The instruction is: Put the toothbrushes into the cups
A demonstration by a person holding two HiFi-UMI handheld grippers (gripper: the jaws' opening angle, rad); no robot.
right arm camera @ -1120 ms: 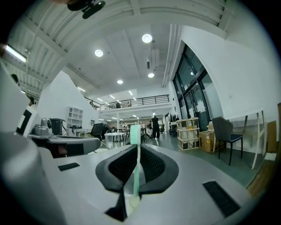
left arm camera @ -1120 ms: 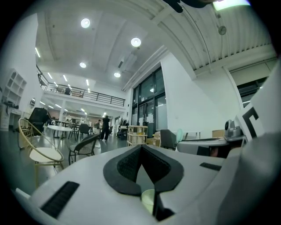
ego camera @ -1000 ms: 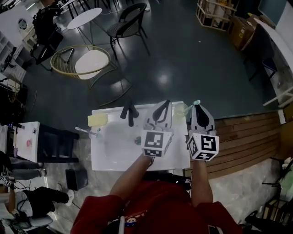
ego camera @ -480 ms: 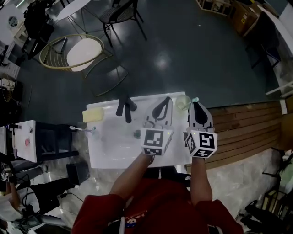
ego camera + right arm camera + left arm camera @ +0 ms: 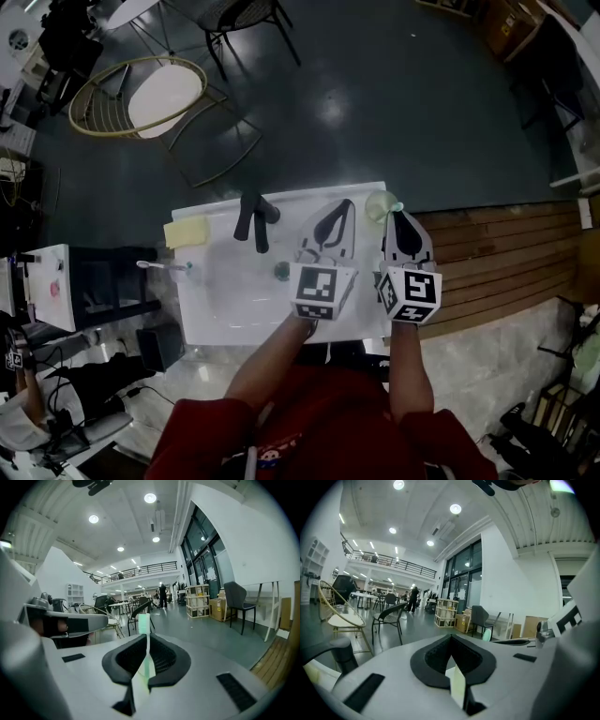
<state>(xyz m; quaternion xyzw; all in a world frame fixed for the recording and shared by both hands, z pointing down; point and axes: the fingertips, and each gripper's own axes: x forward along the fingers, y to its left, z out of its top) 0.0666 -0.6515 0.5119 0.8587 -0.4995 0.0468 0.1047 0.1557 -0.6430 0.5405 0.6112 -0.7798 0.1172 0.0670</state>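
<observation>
The pale green toothbrush (image 5: 398, 207), clamped in the right gripper (image 5: 401, 217), has sunk with it to the translucent green cup's (image 5: 377, 208) rim at upper right, so I'd say it is nearly in. The left gripper (image 5: 343, 208) has its jaws together, empty. I count two brushes and two cups: a white toothbrush (image 5: 152, 265) seems to sit in the clear cup (image 5: 185, 270) at the left.

The table (image 5: 234, 314) from above
A cup (image 5: 379, 206) stands at the back right corner, 1 toothbrush (image 5: 156, 266) is at the left edge; left gripper (image 5: 337, 212) and right gripper (image 5: 400, 217) side by side at the right end.
</observation>
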